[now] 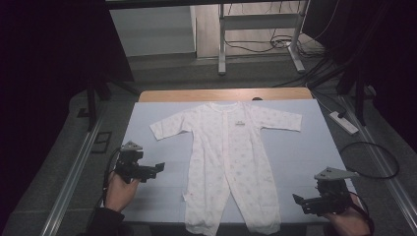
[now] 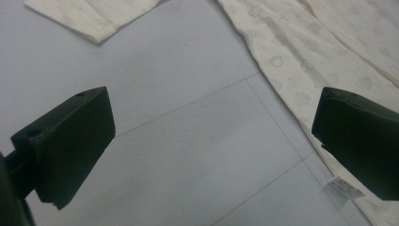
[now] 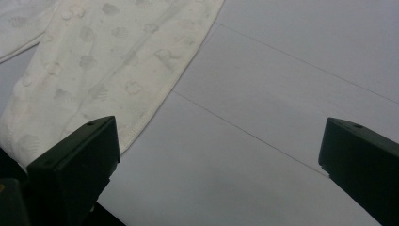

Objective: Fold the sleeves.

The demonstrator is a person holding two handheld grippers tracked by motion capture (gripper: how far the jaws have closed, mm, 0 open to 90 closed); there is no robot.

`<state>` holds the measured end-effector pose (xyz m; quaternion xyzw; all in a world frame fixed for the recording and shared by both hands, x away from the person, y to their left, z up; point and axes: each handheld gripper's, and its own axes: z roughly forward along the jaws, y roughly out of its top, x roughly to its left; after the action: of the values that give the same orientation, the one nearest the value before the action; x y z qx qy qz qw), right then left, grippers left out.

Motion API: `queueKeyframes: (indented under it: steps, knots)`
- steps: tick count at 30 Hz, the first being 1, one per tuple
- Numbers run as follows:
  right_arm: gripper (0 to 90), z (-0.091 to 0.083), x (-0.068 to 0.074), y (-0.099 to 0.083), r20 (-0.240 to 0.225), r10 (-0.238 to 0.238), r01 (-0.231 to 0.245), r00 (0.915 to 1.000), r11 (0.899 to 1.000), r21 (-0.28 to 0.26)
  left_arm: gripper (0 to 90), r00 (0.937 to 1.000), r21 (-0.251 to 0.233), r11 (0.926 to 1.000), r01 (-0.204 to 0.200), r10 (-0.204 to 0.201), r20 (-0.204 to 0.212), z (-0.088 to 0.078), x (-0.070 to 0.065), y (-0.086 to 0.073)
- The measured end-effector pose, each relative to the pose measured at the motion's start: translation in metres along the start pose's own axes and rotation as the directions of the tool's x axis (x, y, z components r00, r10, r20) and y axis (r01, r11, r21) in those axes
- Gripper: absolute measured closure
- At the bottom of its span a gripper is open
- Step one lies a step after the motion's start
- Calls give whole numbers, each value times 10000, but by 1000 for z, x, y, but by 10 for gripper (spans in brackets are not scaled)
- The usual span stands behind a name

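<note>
One white baby romper [image 1: 230, 162] lies flat along the middle of the mat [image 1: 295, 157], legs toward the near edge, between my two tongs. My left gripper [image 1: 158, 167] hovers by the left edge and my right gripper [image 1: 297, 199] over the near right corner, each with jaws wide apart, holding nothing and clear of the cloth.

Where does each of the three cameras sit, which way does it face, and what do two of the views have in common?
High view: above the person's side of the table, facing forward and down on the white baby romper spread on the pale blue mat; both hands and the left gripper and right gripper show.
Left gripper view: rides the left gripper, facing the mat, a sleeve cuff and the romper's side.
Right gripper view: rides the right gripper, facing a romper leg.
Shared: both gripper views show open black jaws, romper and mat.
</note>
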<state>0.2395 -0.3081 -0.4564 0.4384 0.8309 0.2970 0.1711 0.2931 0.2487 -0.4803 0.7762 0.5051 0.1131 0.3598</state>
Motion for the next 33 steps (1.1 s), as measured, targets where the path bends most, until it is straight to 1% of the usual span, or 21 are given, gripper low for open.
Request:
queueKeyframes:
  steps: [5,13,20,29,33]
  knots:
    - [0,0,0,0,-4,21,-21,10000,10000,0,0,10000,-17,10000,15,-15,-76,4,5,7]
    - [0,0,0,0,15,40,-40,10000,10000,9,0,9999,92,9999,69,-68,-127,14,13,17]
    - [0,0,0,0,27,39,-39,10000,10000,24,0,9998,62,9998,178,-177,-53,21,19,25]
    - [0,0,0,0,37,53,-53,10000,10000,42,0,9999,208,9997,160,-159,-5,32,27,37]
    - [0,1,0,0,39,43,-43,10000,10000,49,0,9998,194,9997,177,-177,-35,35,31,40]
